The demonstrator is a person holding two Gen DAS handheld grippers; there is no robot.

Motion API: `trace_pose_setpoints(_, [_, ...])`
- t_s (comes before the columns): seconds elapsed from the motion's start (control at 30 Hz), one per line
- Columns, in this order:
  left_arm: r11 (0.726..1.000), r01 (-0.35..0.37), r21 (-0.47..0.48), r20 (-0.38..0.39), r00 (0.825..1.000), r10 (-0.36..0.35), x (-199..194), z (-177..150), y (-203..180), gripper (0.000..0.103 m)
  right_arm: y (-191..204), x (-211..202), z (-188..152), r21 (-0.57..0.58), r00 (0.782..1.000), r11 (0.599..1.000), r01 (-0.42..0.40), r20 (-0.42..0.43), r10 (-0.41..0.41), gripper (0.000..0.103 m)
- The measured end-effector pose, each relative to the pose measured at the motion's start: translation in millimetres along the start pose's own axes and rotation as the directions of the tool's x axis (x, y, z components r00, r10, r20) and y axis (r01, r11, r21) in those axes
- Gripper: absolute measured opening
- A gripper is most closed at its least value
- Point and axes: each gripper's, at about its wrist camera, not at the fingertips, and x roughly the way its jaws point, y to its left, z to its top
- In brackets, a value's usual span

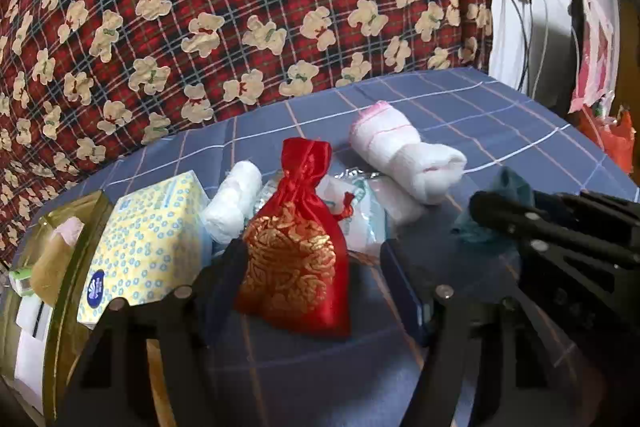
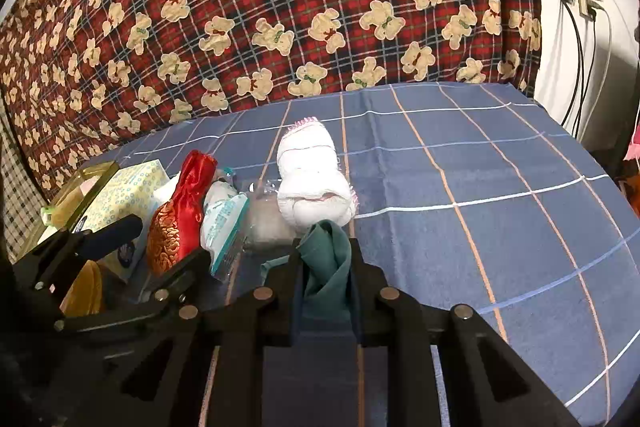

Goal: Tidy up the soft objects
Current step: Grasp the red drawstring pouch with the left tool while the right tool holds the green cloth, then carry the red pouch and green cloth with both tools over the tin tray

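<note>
Jaws of our right hand-held gripper are clamped on the teal cloth. At its twelve o'clock lies the white rolled towel on the blue checked bed sheet. Our left hand-held gripper stands apart around the red satin pouch, not pressing it; at ten o'clock, the tissue pack.

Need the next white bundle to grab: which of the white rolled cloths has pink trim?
The big rolled towel lying farthest back on the blue checked sheet. Pink stitching edges it; the smaller roll beside the tissue box is plain white.
</note>
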Motion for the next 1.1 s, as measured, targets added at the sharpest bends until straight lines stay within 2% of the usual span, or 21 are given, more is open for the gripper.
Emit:
trace_pose_setpoints(0.13, [1.000, -0.012, -0.006, -0.036, 0.999, 0.012, 9.8, 2.6, 0.1, 0.071, 2.5, -0.9, -0.5, -0.009, 1.000, 1.000, 0.000, 0.005, 0.000, 0.021])
trace_pose_setpoints(0.2, [1.000, -0.001, -0.014, -0.049, 0.999, 0.000, 13.2, 1.9, 1.5, 0.065, 2.5, -1.5, -0.9, -0.008, 1.000, 1.000, -0.001, 0.009, 0.001, 0.021])
trace_pose_setpoints(0.23, [1.000, 0.002, -0.014, -0.052, 0.999, -0.003, 14.3, 1.7, 1.2, 0.057, 2.4, -1.7, -1.0, -0.007, 1.000, 1.000, -0.002, 0.010, 0.002, 0.021])
trace_pose_setpoints(0.27, [1.000, 0.010, -0.016, -0.062, 0.998, -0.011, 16.7, 1.2, 1.5, 0.026, 2.2, -1.8, -1.1, -0.007, 1.000, 1.000, -0.003, 0.011, 0.003, 0.021])
trace_pose_setpoints(0.3, [1.000, 0.023, -0.020, -0.073, 0.997, -0.024, 19.0, 0.4, 2.1, 0.012, 2.0, -2.0, -1.0, -0.007, 1.000, 1.000, -0.001, 0.012, 0.001, 0.021])
trace_pose_setpoints(0.37, [0.998, 0.041, -0.045, -0.075, 0.996, -0.045, 20.4, -1.2, 6.3, 0.011, 1.5, -2.3, -1.1, -0.004, 1.000, 1.000, 0.002, 0.015, -0.002, 0.021])
trace_pose_setpoints(0.53, [0.994, 0.062, -0.086, 0.005, 0.998, -0.062, 3.8, -6.1, 15.6, 0.009, -0.2, -6.8, -2.0, 0.004, 0.999, 1.000, 0.008, 0.038, -0.008, 0.021])
trace_pose_setpoints(0.7, [0.986, 0.115, -0.121, 0.075, 0.992, -0.106, -11.1, -9.6, 25.6, 0.009, 2.3, -7.7, -1.4, -0.007, 0.999, 1.000, 0.027, 0.046, -0.027, 0.021])
trace_pose_setpoints(0.8, [0.979, 0.146, -0.142, 0.112, 0.985, -0.131, -16.4, -9.9, 31.7, 0.009, 1.8, -6.4, -0.4, 0.007, 0.999, 1.000, 0.011, 0.046, -0.011, 0.021])
trace_pose_setpoints(1.1, [0.958, 0.199, -0.208, 0.142, 0.975, -0.172, -19.3, -12.6, 46.0, 0.009, 18.3, 3.3, 3.6, 0.007, 0.999, 1.000, -0.023, 0.048, 0.023, 0.021])
